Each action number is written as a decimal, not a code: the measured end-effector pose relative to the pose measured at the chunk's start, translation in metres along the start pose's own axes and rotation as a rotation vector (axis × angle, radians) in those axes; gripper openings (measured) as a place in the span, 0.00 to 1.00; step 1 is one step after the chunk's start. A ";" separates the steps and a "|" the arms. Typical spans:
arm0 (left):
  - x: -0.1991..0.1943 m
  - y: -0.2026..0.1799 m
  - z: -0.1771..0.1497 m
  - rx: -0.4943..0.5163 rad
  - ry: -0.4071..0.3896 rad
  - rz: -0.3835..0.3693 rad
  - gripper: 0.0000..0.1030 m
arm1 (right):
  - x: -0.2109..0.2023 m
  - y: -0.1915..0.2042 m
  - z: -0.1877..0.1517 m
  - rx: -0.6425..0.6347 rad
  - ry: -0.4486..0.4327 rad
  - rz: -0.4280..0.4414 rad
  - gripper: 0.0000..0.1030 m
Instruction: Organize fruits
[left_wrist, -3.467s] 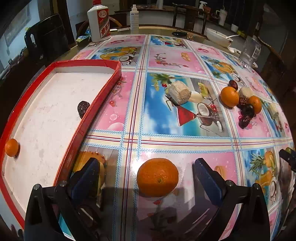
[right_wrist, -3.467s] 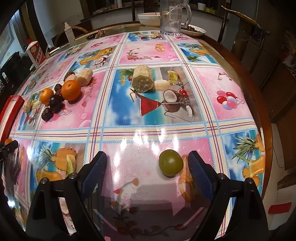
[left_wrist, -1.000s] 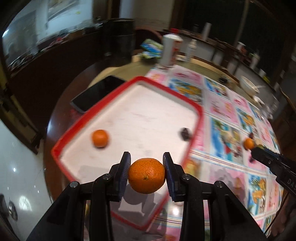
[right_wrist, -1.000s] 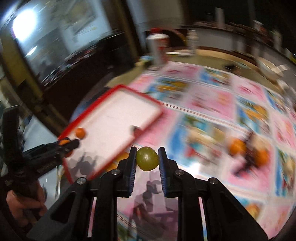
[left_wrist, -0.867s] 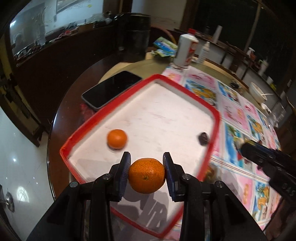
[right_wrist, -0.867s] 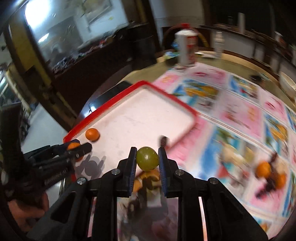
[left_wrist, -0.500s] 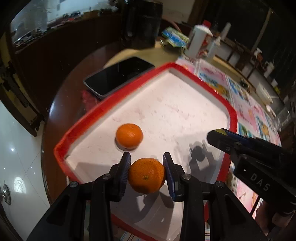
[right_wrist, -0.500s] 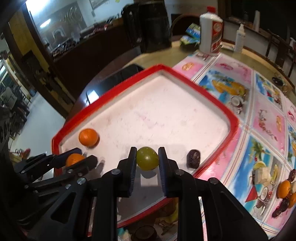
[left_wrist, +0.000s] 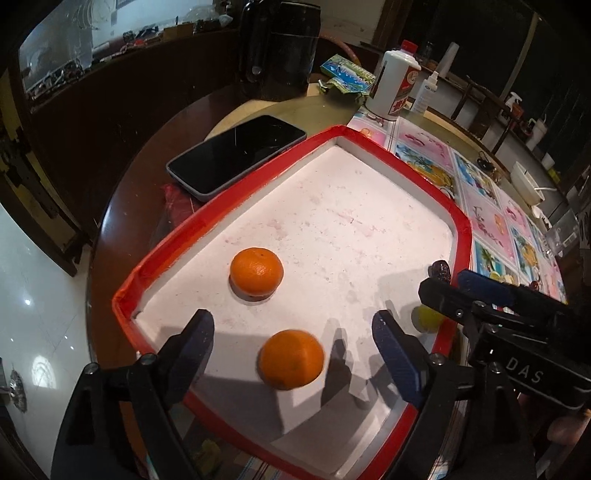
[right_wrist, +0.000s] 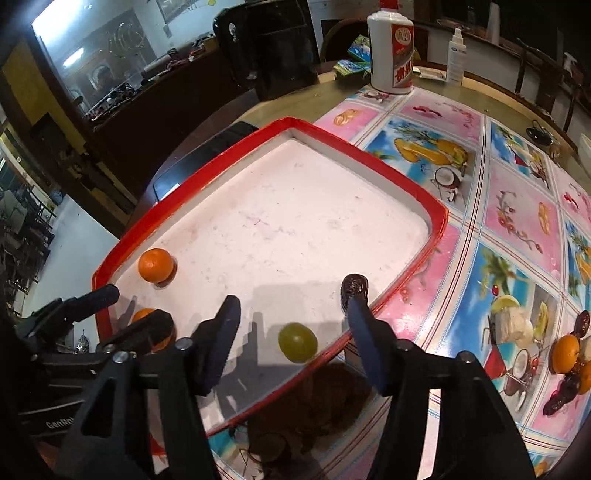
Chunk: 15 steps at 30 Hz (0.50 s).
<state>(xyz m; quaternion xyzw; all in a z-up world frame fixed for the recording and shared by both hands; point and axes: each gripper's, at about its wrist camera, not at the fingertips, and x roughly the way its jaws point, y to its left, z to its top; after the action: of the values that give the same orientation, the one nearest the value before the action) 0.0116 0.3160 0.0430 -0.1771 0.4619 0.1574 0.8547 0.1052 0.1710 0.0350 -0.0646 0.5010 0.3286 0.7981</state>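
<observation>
Left gripper jaws apart, orange loose between them in tray. Right gripper jaws apart, green fruit between them in tray. Remaining fruit pile far right on counter, nearer right gripper.

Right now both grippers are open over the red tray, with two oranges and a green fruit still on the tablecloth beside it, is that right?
Not quite: the two oranges and the green fruit lie inside the red tray, as both wrist views show. Both grippers are indeed open.
</observation>
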 end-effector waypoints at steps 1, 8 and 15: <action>-0.003 0.000 0.000 0.001 -0.007 0.001 0.86 | -0.003 0.000 0.000 0.000 -0.011 0.002 0.63; -0.036 -0.010 -0.002 0.023 -0.112 -0.004 0.86 | -0.058 -0.009 -0.015 0.053 -0.143 0.058 0.63; -0.068 -0.076 -0.011 0.183 -0.172 -0.174 0.87 | -0.147 -0.071 -0.083 0.233 -0.226 -0.062 0.63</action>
<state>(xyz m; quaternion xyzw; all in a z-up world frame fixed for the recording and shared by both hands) 0.0010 0.2363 0.1074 -0.1238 0.3822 0.0545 0.9141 0.0424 0.0119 0.1021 0.0506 0.4404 0.2484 0.8613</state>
